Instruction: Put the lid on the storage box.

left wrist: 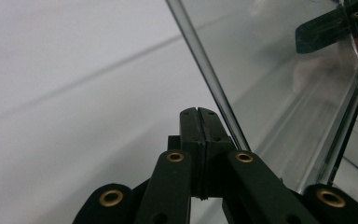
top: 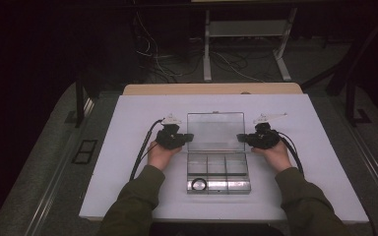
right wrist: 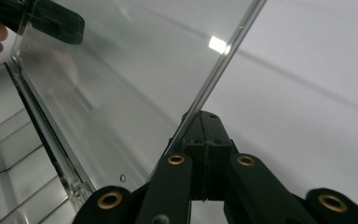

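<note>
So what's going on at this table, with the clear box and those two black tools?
A person holds a gripper in each hand beside a clear plastic compartment box on a white table. The box's lid stands open. The left gripper and right gripper, both with jaws shut, sit at the lid's two side edges. A small ring lies in the front left compartment.

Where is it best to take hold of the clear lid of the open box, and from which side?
Probably the lid is best held by its free side edges, approached from the left and the right. It is a thin clear sheet, open behind the compartment tray. The left tongs and right tongs, both shut, already sit beside these edges.
</note>
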`<state>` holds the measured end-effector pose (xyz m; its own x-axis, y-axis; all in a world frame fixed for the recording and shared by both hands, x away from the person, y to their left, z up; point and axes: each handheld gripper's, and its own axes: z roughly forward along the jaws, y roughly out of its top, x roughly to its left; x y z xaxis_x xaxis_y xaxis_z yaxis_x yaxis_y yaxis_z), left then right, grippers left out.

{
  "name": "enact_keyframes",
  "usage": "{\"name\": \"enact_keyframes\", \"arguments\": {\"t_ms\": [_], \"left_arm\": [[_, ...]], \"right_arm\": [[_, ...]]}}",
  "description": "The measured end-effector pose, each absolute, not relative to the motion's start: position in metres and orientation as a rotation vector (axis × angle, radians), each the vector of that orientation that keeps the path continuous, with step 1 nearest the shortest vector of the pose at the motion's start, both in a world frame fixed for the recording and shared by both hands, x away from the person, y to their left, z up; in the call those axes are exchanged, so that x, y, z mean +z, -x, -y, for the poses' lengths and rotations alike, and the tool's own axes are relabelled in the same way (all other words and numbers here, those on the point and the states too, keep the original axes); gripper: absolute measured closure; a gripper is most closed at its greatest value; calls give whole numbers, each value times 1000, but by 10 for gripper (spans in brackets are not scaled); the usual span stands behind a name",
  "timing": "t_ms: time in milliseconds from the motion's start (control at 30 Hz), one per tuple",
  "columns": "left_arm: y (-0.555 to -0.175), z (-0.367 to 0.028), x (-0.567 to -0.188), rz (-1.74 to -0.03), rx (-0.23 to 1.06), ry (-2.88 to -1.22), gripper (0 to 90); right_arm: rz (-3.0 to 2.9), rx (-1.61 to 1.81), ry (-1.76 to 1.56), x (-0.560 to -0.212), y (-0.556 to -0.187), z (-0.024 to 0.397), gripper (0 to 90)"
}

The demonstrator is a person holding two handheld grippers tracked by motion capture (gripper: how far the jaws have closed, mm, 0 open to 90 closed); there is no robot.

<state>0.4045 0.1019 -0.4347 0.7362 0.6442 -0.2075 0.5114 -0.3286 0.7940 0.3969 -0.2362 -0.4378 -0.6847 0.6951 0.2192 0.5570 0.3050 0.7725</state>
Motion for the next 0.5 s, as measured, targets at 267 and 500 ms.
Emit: {"name": "enact_keyframes", "arguments": {"t_ms": [267,500], "left_arm": [[-403,-104,-429,-865,189,-1969,891],[-402,-105,-424,-856,190,-1942,891]], "right_arm": [[-2380,1363,-1139,-431,-395,238,888],[-2364,1387,-1121,-427,-394,238,888]]}}
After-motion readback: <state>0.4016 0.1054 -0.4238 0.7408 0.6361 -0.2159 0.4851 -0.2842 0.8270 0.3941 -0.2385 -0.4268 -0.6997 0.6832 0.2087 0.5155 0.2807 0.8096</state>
